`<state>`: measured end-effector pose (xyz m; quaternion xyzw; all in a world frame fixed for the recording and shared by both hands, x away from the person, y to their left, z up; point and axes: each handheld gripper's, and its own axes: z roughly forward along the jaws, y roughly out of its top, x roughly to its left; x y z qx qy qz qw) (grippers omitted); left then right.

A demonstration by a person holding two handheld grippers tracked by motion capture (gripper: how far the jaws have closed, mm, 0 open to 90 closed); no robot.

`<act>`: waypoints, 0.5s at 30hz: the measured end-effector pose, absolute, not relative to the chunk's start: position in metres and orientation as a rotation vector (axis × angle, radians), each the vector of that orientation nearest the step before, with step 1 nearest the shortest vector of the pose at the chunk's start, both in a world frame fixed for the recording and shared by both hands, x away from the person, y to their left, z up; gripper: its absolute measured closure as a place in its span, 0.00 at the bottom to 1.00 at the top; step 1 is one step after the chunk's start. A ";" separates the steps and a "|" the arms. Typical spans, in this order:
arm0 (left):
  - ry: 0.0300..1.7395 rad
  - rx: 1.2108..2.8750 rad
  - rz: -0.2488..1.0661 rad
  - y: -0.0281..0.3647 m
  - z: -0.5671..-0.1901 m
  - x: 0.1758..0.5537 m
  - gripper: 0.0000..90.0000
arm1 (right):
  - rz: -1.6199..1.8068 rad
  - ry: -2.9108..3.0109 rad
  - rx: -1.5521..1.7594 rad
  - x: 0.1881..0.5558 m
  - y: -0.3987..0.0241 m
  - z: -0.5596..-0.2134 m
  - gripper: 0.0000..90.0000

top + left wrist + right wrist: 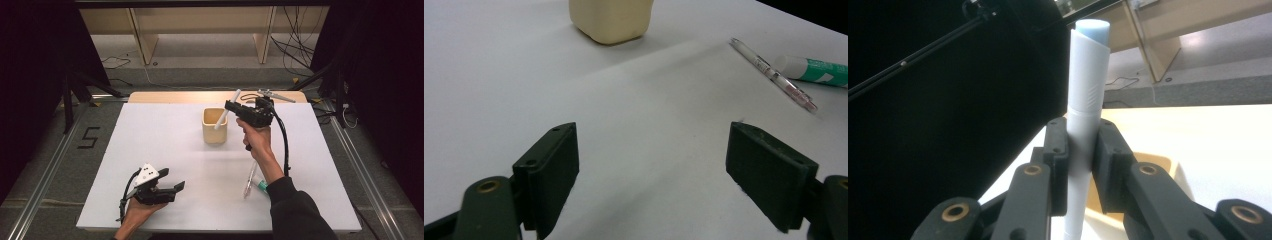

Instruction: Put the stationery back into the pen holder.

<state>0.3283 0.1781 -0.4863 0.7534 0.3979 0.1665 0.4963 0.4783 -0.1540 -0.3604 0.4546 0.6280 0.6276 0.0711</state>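
A cream square cup (215, 126) stands on the white table (150, 150) at its middle back. My right gripper (229, 106) hovers just right of the cup's rim, shut on a white marker (226, 111) that slants with its lower end inside the cup. In the right gripper view the marker (1087, 125) stands clamped between the two pads, its pale blue end up. My left gripper (176, 186) rests low at the front left, open with nothing between its jaws. Its own view shows the cup (611, 20) ahead.
A clear pen (249, 180) and a white and green tube (260, 185) lie on the table by the right forearm. The left gripper view has the pen (774, 75) and the tube (814, 70) at its right. A wooden shelf (200, 30) stands beyond the table.
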 end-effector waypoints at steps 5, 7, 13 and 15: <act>0.965 1.821 0.401 0.178 -0.487 0.328 0.23 | 1.863 1.862 1.382 0.486 -0.152 -0.359 0.87; 0.963 1.821 0.404 0.178 -0.486 0.328 0.23 | 1.853 1.857 1.389 0.489 -0.152 -0.359 0.87; 0.962 1.814 0.404 0.178 -0.487 0.328 0.23 | 1.831 1.831 1.416 0.500 -0.149 -0.360 0.87; 0.957 1.824 0.406 0.178 -0.487 0.328 0.23 | 1.814 1.830 1.418 0.503 -0.148 -0.362 0.87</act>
